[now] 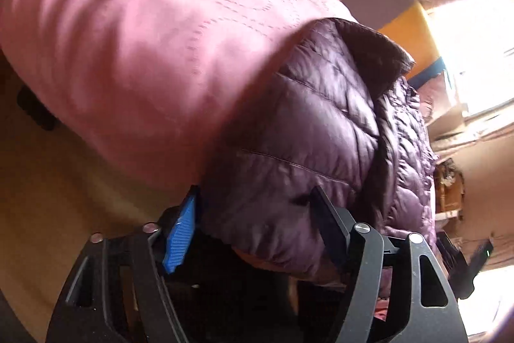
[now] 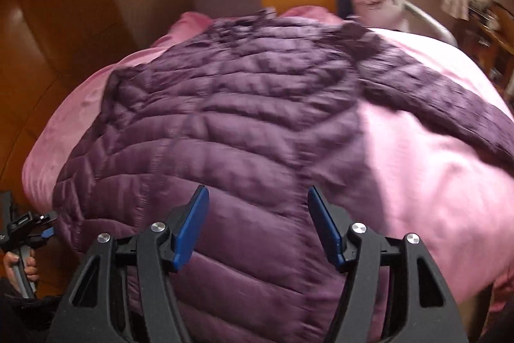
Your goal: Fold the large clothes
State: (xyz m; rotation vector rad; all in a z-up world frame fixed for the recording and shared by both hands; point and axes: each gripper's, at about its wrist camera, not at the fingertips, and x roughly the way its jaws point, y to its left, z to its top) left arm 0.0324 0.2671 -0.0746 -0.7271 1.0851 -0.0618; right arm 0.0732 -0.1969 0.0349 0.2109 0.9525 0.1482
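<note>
Purple quilted jacket (image 2: pixel 225 124) flat on pink bedspread (image 2: pixel 417 169), collar far, hem near. Right gripper (image 2: pixel 258 214) jaws wide, empty above hem. Left gripper (image 1: pixel 257 214) jaws spread around hem corner (grip unclear).

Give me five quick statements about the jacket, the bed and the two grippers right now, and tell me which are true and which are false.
1. The purple puffer jacket lies on a pink bedspread. True.
2. The right gripper is clamped shut on the jacket. False: its fingers stand wide apart above the jacket, holding nothing.
3. The left gripper has the jacket's edge between its open fingers. True.
4. The jacket is folded into a neat square. False: it lies spread out, one sleeve stretched across the bedspread.
5. The bedspread is plain green. False: it is pink, with stitched circular patterns showing in the left wrist view.
</note>
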